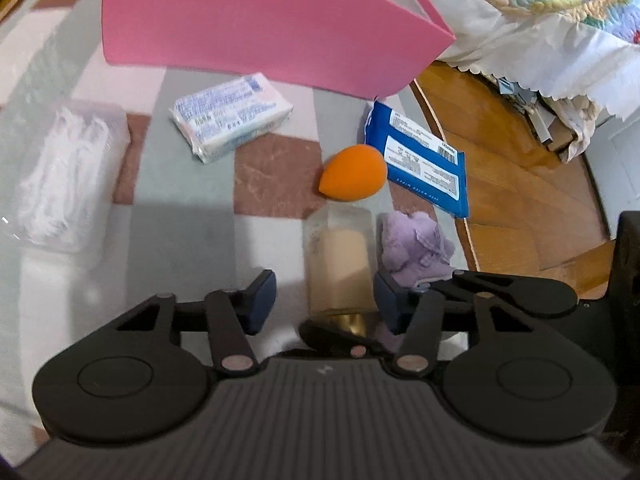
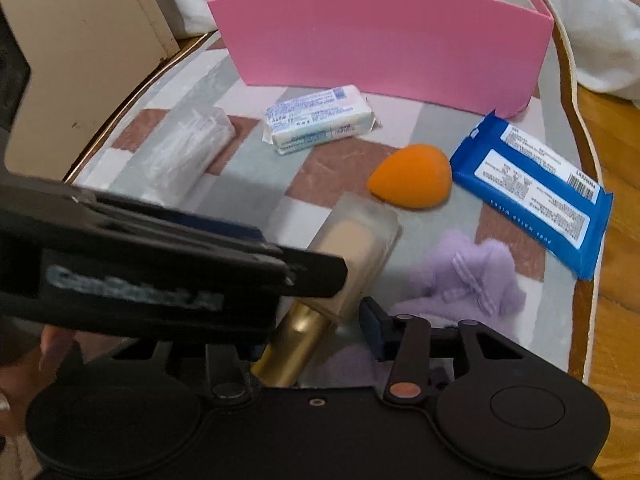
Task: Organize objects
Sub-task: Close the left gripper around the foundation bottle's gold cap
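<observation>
A frosted foundation bottle [image 1: 338,258] with a gold cap lies on the patterned cloth between the fingers of my open left gripper [image 1: 324,300], not clamped. It also shows in the right wrist view [image 2: 352,256], where the left gripper [image 2: 168,256] crosses the frame. My right gripper [image 2: 316,328] is open around the gold cap [image 2: 296,344]; its left finger is hidden. An orange makeup sponge [image 1: 354,174] [image 2: 412,180], a purple hair clip [image 1: 416,250] [image 2: 472,276], a blue wipes pack [image 1: 420,158] [image 2: 536,192] and a tissue pack [image 1: 230,116] [image 2: 318,118] lie nearby.
A pink open box [image 1: 256,24] [image 2: 384,40] stands at the far side of the table. A clear box of floss picks [image 1: 68,172] [image 2: 184,152] lies at the left. The wooden table edge [image 1: 520,184] and a quilted bed lie to the right.
</observation>
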